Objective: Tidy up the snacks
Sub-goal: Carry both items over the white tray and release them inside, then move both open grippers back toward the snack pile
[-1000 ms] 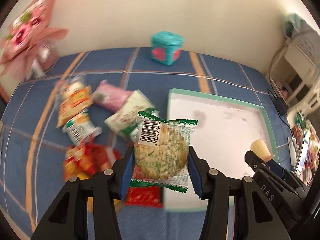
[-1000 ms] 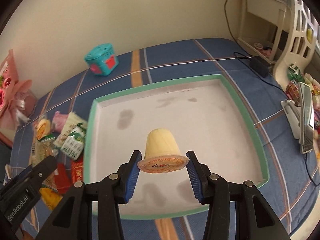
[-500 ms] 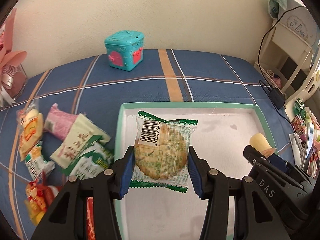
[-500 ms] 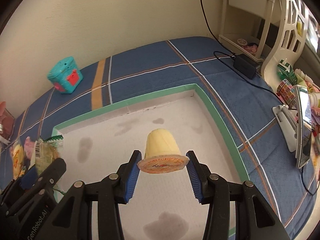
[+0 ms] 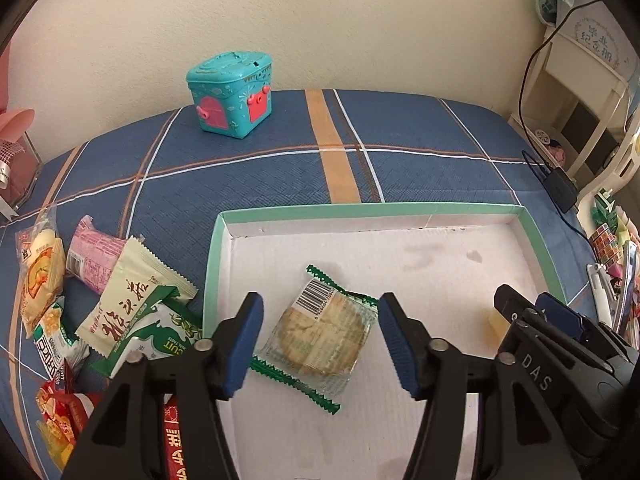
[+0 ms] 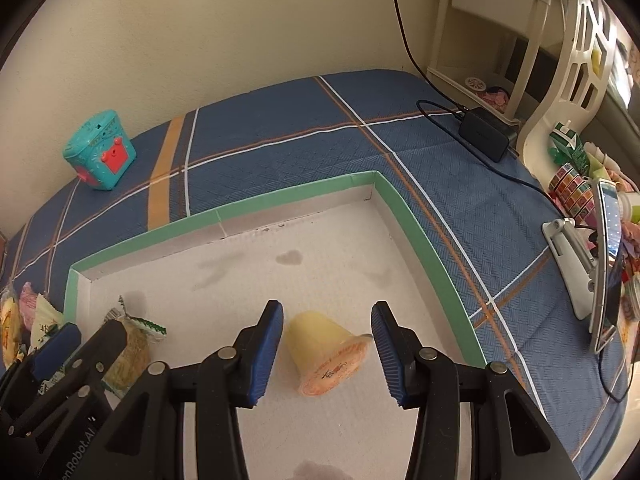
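A white tray with a green rim (image 5: pixel 360 211) lies on the blue plaid cloth; its rim also shows in the right wrist view (image 6: pixel 280 200). My left gripper (image 5: pixel 320 344) is open above a clear-wrapped round biscuit packet (image 5: pixel 320 336) that lies in the tray. My right gripper (image 6: pixel 326 354) is open around a yellow jelly cup (image 6: pixel 326 350) lying on its side in the tray. The biscuit packet (image 6: pixel 128 356) shows at the left in the right wrist view. Several snack packets (image 5: pixel 120 312) lie in a heap left of the tray.
A teal toy box (image 5: pixel 232 94) stands at the back by the wall. A black power adapter (image 6: pixel 486 132) with its cable lies at the right. A phone on a stand (image 6: pixel 600 264) and small items sit at the right edge. A white shelf (image 6: pixel 500 20) stands behind.
Both grippers moved over the tray and opened. The biscuit packet and the jelly cup dropped from the jaws and now lie on the tray floor.
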Tool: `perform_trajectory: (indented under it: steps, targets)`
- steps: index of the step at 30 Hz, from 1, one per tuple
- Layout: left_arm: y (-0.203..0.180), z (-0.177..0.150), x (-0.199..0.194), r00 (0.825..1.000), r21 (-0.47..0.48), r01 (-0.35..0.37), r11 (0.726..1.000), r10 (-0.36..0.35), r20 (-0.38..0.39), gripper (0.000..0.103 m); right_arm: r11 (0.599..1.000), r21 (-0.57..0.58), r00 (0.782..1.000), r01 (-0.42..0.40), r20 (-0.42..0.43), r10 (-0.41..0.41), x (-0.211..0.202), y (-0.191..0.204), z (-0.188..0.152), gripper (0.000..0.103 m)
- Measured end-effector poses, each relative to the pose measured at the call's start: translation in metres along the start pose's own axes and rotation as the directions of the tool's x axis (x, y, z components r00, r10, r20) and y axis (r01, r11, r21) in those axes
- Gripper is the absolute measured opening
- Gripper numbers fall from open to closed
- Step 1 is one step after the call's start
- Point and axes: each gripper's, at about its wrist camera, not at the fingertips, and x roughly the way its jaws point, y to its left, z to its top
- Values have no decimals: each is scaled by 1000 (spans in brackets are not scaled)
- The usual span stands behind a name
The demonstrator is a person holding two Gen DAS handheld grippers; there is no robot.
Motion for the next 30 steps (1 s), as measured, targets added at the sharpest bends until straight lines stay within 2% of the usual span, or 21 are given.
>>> perform_trajectory:
  steps: [6, 9, 11, 12, 14, 18, 19, 23, 30]
  targets:
    - [7, 4, -12, 1000, -24, -14, 1000, 14, -12, 64, 1000, -13, 1000, 3, -4, -4, -8, 2, 1, 49]
    - [10, 3, -15, 999, -30, -28, 999, 27, -31, 70, 1000, -26, 1000, -3, -6, 3, -12, 2, 0, 52]
    - [14, 2, -17, 999, -40, -32, 999, 30, -40, 74, 1000, -27, 1000, -16, -10, 16, -14, 2, -2, 65]
    - [15, 2, -19, 999, -44, -36, 998, 34, -41, 76, 999, -29, 1000, -18, -10, 18, -15, 3, -3, 75]
    - [19, 1, -22, 998, -50, -50, 997, 49, -36, 84, 999, -41, 1000, -19, -11, 19, -16, 5, -6, 81]
    - [28, -3, -25, 997, -59, -70, 996, 68, -30, 91, 998, -50, 1000, -23, -13, 22, -18, 8, -11, 101]
    - [31, -3, -25, 997, -64, -72, 995, 70, -33, 92, 999, -45, 1000, -16, -10, 16, -19, 6, -12, 103]
    - [43, -8, -28, 997, -110, -68, 992, 63, -42, 93, 999, -25, 999, -39, -22, 38, -21, 4, -16, 103]
    - [56, -18, -45, 997, -155, -69, 986, 65, -29, 99, 999, -35, 999, -27, -27, 26, -32, 8, -27, 103]
